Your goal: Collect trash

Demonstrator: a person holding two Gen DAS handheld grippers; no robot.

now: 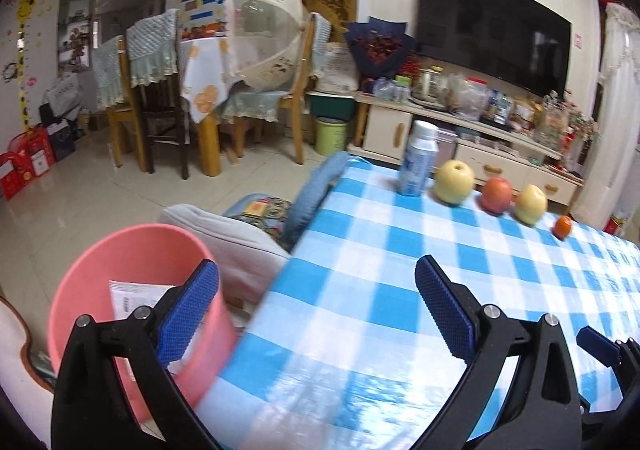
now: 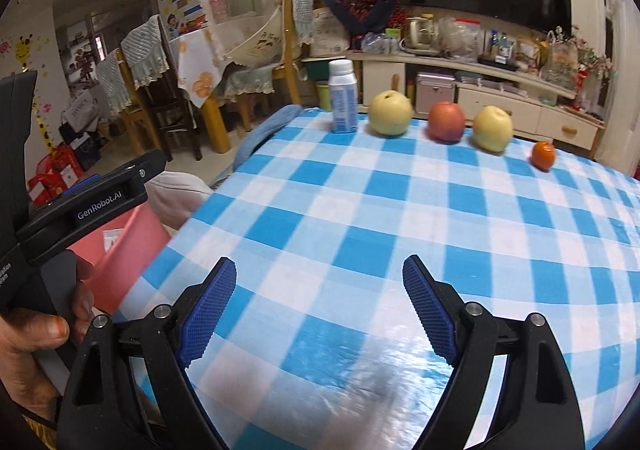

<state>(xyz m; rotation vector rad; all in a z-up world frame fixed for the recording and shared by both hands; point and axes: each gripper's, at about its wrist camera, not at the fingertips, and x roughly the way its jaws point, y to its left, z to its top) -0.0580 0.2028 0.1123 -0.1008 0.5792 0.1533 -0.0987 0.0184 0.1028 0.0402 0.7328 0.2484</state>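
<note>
Both the left gripper (image 1: 316, 300) and the right gripper (image 2: 318, 300) are held spread and empty, their ridged blue pads above a glossy blue-and-white checked tablecloth (image 2: 360, 210). A round pink bin (image 1: 132, 290) with a white wrapper (image 1: 132, 298) inside is seen beside the table's edge, behind the left finger. At the far edge, a white bottle (image 2: 343, 98) is stood beside a row of fruit (image 2: 446, 121).

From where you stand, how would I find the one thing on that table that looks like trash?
Start at the blue-and-white checked tablecloth and follow the row of items along its far edge. At the left end of that row, beside a yellow pear, stands a small white bottle with a blue label. It is the only packaged item; everything else there is fruit.
</note>
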